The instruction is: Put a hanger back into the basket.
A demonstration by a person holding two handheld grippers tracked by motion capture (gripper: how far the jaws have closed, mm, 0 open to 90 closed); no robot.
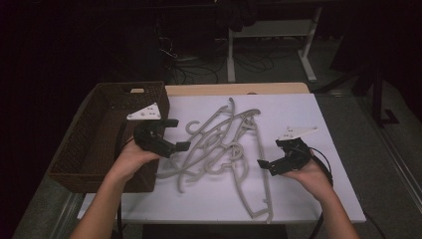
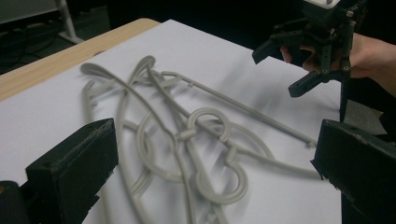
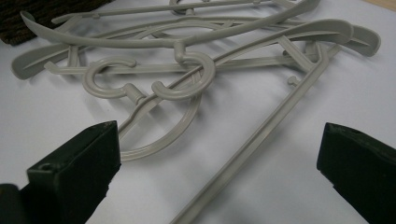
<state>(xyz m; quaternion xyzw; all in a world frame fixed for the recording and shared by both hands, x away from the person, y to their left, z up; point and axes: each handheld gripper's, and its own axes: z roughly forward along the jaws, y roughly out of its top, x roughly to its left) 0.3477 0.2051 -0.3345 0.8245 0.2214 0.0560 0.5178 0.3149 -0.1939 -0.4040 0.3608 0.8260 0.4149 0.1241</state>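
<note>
Grey plastic hangers (image 1: pixel 224 144) tangled in pile (hooks interlocked) on white table (image 1: pixel 328 199).

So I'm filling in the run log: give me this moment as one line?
left gripper: open, empty | right gripper: open, empty | grey hangers: tangled pile on white sheet, untouched | wicker basket: at left

My high view looks forward and down over the whole surface (image 1: pixel 308 114) from my side. Each gripper view sits low and close, looking between its own jaws. All three share the tangled grey hangers (image 1: pixel 224 144) at frame centre.
</note>
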